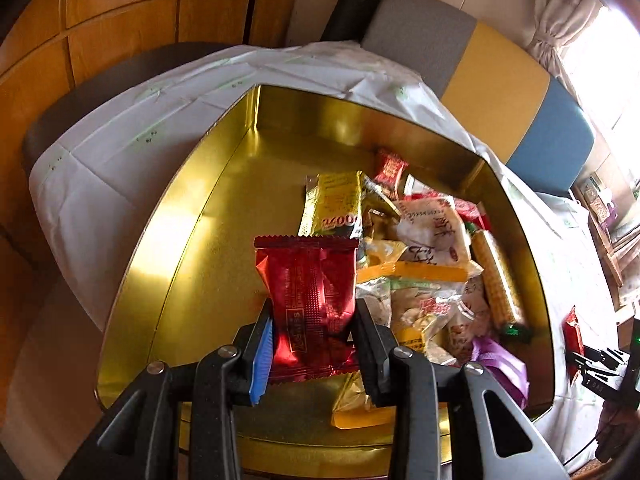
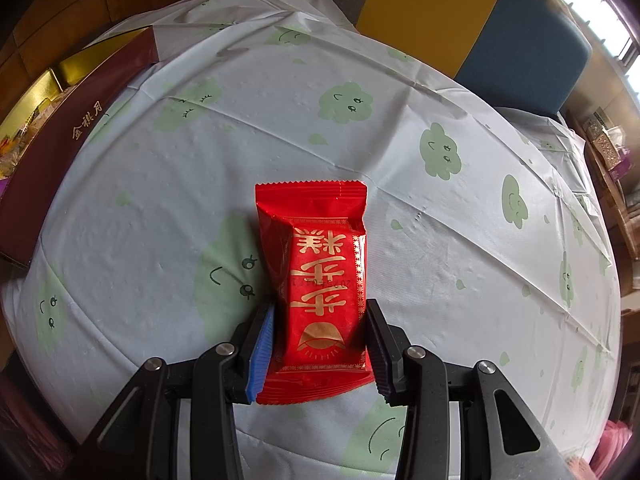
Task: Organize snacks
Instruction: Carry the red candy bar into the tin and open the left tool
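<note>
2 packets pinched: left hand-held gripper [image 1: 314, 344] grips a dark red packet [image 1: 308, 304] over the gold tin [image 1: 192, 248]; right hand-held gripper [image 2: 320, 348] clamps a red snack [image 2: 320, 280], long axis pointing up-frame, tin at upper left.

A cloud-print tablecloth [image 2: 280, 128] fronts grey, yellow, blue cushions [image 2: 424, 4].

Gold tin [image 1: 224, 216]; tablecloth [image 2: 400, 184] — white, green cloud faces.

Inside the gold tin [image 1: 224, 216], the floor left of the snack pile [image 1: 432, 264] lies bare, walled by its rim. Right of the tin's maroon wall [image 2: 68, 136], open tablecloth [image 2: 440, 240].
</note>
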The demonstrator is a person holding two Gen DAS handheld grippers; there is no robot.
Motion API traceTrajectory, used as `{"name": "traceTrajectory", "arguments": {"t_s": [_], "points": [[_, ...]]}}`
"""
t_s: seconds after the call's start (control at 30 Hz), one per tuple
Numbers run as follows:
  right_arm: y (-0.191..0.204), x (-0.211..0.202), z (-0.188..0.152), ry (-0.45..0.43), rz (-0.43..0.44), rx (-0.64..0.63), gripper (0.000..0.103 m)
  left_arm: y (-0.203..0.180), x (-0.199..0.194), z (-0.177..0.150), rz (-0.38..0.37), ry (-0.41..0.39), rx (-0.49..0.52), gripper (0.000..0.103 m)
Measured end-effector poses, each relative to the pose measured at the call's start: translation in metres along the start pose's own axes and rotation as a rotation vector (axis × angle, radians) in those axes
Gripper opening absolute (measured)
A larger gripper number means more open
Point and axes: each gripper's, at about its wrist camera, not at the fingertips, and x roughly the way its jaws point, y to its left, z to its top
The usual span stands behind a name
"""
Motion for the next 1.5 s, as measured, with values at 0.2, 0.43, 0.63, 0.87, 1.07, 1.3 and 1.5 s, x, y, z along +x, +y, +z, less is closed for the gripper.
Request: {"name": "traceTrajectory", "arguments": {"t_s": [0.2, 0.43, 0.63, 0.87, 1.07, 1.3, 1.5], "points": [[0.0, 0.0, 0.0, -0.001, -0.003, -0.002, 0.044, -0.003, 0.005, -0.005, 0.064, 0.012, 0.038, 0.037], [0.0, -0.001, 0.0, -0.004, -0.007, -0.004, 0.044, -0.01, 0.001, -0.01, 0.113, -0.007, 0.084, 0.038], [0.0, -0.001, -0.001, -0.005, -0.009, -0.005, 0.044, -0.015, -0.004, -0.012, 0.14, -0.04, 0.111, 0.038], [0.001, -0.001, -0.001, -0.007, -0.013, -0.009, 0.044, -0.017, -0.008, -0.013, 0.145, -0.053, 0.114, 0.039], [0.001, -0.001, -0.001, -0.008, -0.014, -0.011, 0.044, -0.019, -0.012, -0.013, 0.138, -0.064, 0.112, 0.046], [0.002, -0.002, -0.002, -0.014, -0.022, -0.022, 0.044, -0.02, -0.014, -0.011, 0.132, -0.071, 0.112, 0.047], [0.002, -0.002, -0.001, -0.014, -0.02, -0.016, 0.044, -0.021, -0.018, -0.011, 0.128, -0.084, 0.118, 0.051]]}}
